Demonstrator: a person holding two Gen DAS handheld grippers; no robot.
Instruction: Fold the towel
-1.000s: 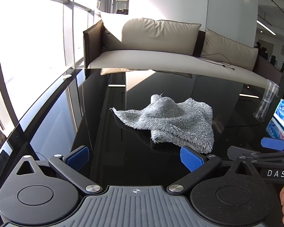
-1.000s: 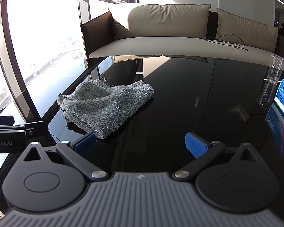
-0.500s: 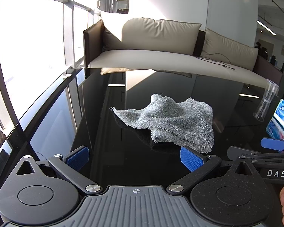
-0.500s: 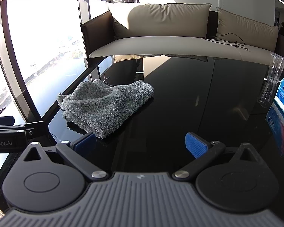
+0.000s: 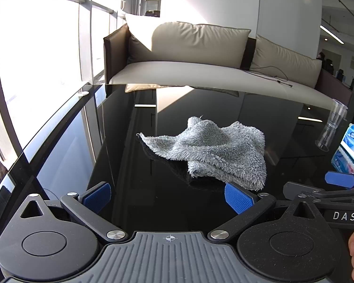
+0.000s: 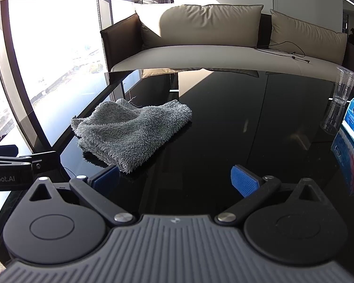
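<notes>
The grey towel (image 5: 207,153) lies crumpled on the black desk (image 5: 153,200), untouched. Both the left gripper (image 5: 168,197) and the right gripper (image 6: 174,179) hang wide apart, empty; I'd pinch separate corners and spread it flat first.

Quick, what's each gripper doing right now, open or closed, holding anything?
Left gripper: open, holding nothing, short of the grey towel.
Right gripper: open, holding nothing, the towel ahead to its left.

Both wrist cameras sit low over the bench (image 5: 200,212), facing the sofa (image 5: 188,47). They share the towel (image 5: 212,151): centre-right in the left view, left of centre in the right view.
</notes>
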